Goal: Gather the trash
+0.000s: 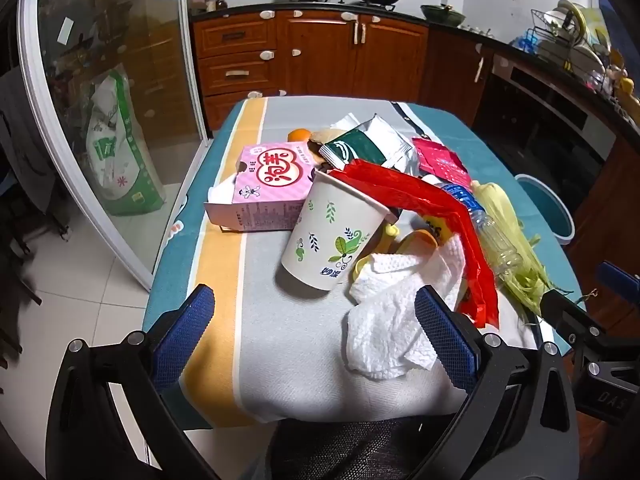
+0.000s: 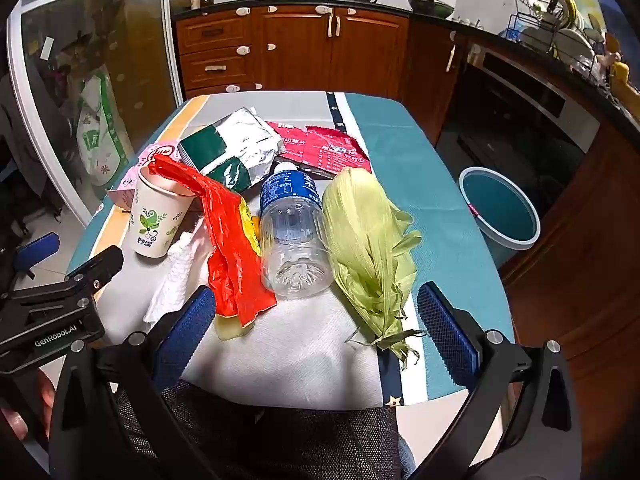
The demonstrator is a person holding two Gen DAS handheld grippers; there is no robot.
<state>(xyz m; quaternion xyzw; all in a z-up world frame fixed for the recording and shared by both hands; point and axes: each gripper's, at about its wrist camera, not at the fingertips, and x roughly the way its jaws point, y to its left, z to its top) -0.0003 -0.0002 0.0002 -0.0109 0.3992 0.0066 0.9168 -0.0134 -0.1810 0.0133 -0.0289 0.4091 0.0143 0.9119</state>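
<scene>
Partly hidden from my side: an orange [image 1: 299, 135], only its top showing behind the pink carton [image 1: 267, 184]; a brown bread-like lump [image 1: 326, 138] tucked under the green-and-silver pouch [image 1: 370, 146], kind unclear. Yellow scraps [image 1: 414, 240] under my crumpled paper towel [image 1: 394, 320] and the red plastic bag [image 1: 432, 208] I cannot identify. The paper cup [image 1: 334, 232] hides its contents behind the bag stuffed in its mouth. Teal bin [image 2: 500, 208]: near wall cut by the table edge [image 2: 472, 248]. Print on the red sachets [image 2: 324, 148] is too small to read.
</scene>
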